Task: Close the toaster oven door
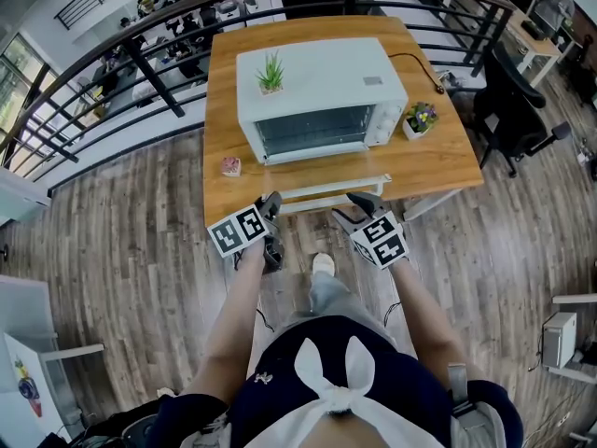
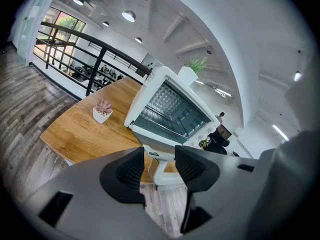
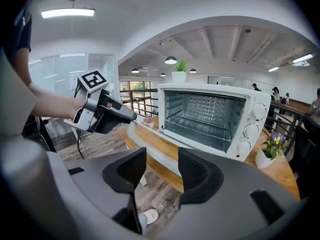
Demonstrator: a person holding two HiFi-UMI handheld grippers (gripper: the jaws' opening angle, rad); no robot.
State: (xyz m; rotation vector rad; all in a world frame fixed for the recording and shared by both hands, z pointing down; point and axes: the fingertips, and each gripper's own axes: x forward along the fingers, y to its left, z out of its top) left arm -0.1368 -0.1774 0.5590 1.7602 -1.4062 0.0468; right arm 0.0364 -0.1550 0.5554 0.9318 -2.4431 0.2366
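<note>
1. Toaster oven [image 1: 322, 96] sits mid-table [image 1: 438, 161]. Its door [image 1: 334, 192] lies dropped flat, overhanging the front edge.
2. Left gripper [image 1: 272, 201] is at the door's left end, jaws apart and gripping nothing. The handle [image 2: 161, 171] shows in the gap, but contact is hard to judge.
3. Right gripper [image 1: 360, 201] hovers by the door's right end, jaws spread wide and empty.
4. Probably the best way: slip under the door's front lip, lift both ends evenly, follow the hinge arc upward, then press until the door seats.
</note>
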